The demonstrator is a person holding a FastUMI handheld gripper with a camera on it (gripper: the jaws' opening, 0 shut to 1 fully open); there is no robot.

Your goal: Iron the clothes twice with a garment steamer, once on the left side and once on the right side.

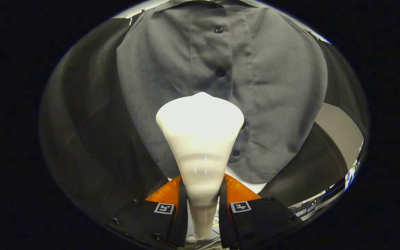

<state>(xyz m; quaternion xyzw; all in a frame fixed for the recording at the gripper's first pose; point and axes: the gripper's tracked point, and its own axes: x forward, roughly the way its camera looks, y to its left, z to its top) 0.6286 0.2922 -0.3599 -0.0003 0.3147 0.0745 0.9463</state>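
Observation:
A grey button-up shirt [269, 86] hangs flat in front of me against the dark booth wall, its button placket running down the middle. A white garment steamer [200, 139] rises from between my fingers, its wide head held up before the shirt's lower middle, over the placket. My gripper [202, 201] is shut on the steamer's narrow handle, one finger pressing each side. Whether the head touches the cloth cannot be told.
Black cloth [89, 132] hangs left and right of the shirt. A pale wall patch [339, 135] shows beyond the shirt's right hem, with some cluttered equipment [325, 201] low on that side. A white surface [252, 185] peeks out under the hem.

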